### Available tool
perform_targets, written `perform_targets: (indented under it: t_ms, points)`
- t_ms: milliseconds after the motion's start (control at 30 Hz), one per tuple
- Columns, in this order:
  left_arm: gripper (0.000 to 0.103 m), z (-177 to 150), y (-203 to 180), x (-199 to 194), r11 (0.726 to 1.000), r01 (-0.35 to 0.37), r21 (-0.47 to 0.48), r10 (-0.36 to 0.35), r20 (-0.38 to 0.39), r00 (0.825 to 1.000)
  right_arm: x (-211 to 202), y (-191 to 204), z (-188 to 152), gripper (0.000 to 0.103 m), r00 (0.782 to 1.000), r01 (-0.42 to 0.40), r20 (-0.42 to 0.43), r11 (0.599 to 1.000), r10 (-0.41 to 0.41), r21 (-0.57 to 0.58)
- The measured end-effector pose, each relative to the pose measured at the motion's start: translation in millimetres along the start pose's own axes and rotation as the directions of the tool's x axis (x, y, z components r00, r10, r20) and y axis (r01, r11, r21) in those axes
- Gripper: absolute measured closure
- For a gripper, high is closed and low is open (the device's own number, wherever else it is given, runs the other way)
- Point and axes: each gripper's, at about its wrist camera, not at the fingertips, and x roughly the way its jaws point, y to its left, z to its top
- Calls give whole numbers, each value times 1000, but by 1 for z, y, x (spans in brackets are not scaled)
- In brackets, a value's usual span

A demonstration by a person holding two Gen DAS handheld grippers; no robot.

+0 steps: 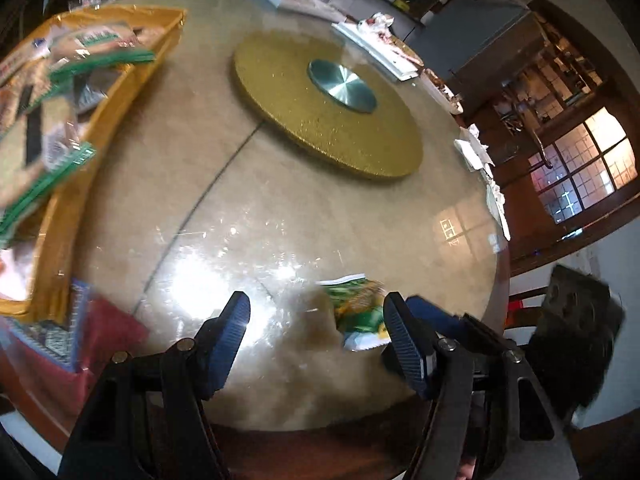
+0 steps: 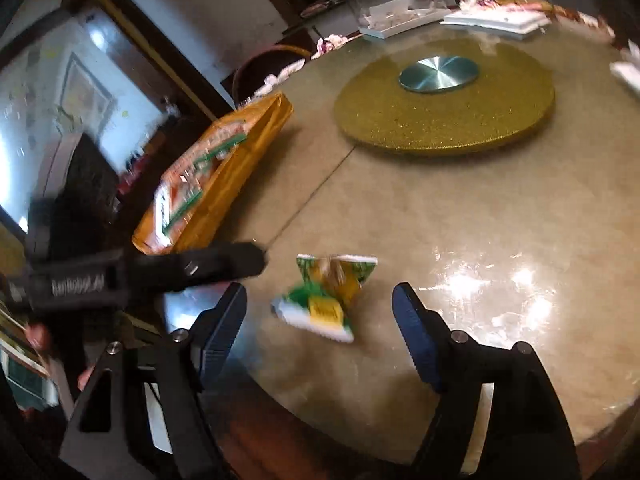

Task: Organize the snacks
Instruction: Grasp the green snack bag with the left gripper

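Observation:
A green and yellow snack packet (image 2: pixel 326 298) lies on the round glass-topped table, between and just beyond the fingers of my right gripper (image 2: pixel 320 312), which is open and empty. The same packet (image 1: pixel 360 312) shows in the left wrist view, near the right finger of my left gripper (image 1: pixel 316 316), which is open and empty. A gold box (image 1: pixel 120 92) at the table's left holds several green-edged snack packets (image 1: pixel 80 52); it also shows in the right wrist view (image 2: pixel 236 172). The left gripper's body (image 2: pixel 160 270) crosses the right wrist view at the left.
A gold lazy Susan (image 1: pixel 328 108) with a metal hub sits mid-table. A red and blue packet (image 1: pixel 80 340) lies by the box at the near edge. White trays and papers (image 1: pixel 376 48) line the far rim. A dark chair (image 1: pixel 576 332) stands at the right.

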Motion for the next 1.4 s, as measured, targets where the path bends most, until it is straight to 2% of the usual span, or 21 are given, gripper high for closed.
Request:
perform_targets:
  t_ms: [67, 100, 133, 233, 300, 367, 467, 633, 733, 867, 1000, 1100, 1133, 1167, 1400]
  points:
    - [35, 1, 1, 8, 1000, 11, -9, -11, -24, 1000, 4, -1, -3, 34, 1000, 14, -15, 1000, -15, -9]
    - [35, 3, 1, 13, 1000, 15, -16, -16, -38, 999, 5, -1, -4, 41, 1000, 6, -16, 1000, -7, -8]
    - [35, 4, 1, 18, 1000, 19, -24, -20, -50, 999, 8, -2, -3, 43, 1000, -9, -17, 1000, 9, 5]
    - [40, 7, 2, 21, 998, 43, -42, -46, -58, 997, 9, -3, -4, 43, 1000, -15, -11, 1000, 15, 8]
    - [46, 10, 3, 24, 996, 62, -58, -66, -63, 996, 11, -4, -3, 43, 1000, -22, -15, 1000, 22, 12]
    - [63, 12, 1, 30, 995, 75, -71, -80, -79, 994, 14, -2, -2, 43, 1000, -19, -14, 1000, 19, -1]
    - [65, 10, -4, 32, 996, 61, -63, -65, -77, 995, 17, -2, -2, 55, 1000, 22, -15, 1000, -22, -6]
    - [67, 1, -4, 29, 995, 75, -62, -79, -74, 994, 8, -4, -10, 72, 1000, -22, -8, 1000, 21, -20]
    - [65, -5, 1, 25, 993, 90, -80, -95, -67, 993, 5, -1, -15, 72, 999, -36, -11, 999, 36, -31]
    - [49, -10, 6, 18, 984, 125, -127, -136, -86, 987, 5, 1, -19, 72, 999, -41, -29, 998, 39, -46]
    - [49, -13, -3, 18, 991, 105, -84, -113, -91, 989, 6, -6, -25, 72, 998, -58, -29, 998, 58, -10]
    - [52, -10, -9, 24, 989, 117, -85, -125, -94, 988, 5, -9, -26, 72, 997, -72, -25, 997, 72, 11]
    - [62, -10, -13, 28, 992, 114, -62, -120, -103, 987, 5, -9, -26, 72, 997, -72, -26, 997, 72, 15]
    - [68, -11, -14, 31, 991, 120, -59, -126, -111, 986, 5, -7, -27, 72, 997, -66, -25, 998, 66, 4]
    - [70, -22, -8, 13, 990, 131, -53, -133, -39, 990, 3, 6, -25, 75, 998, -57, -28, 998, 56, -39]
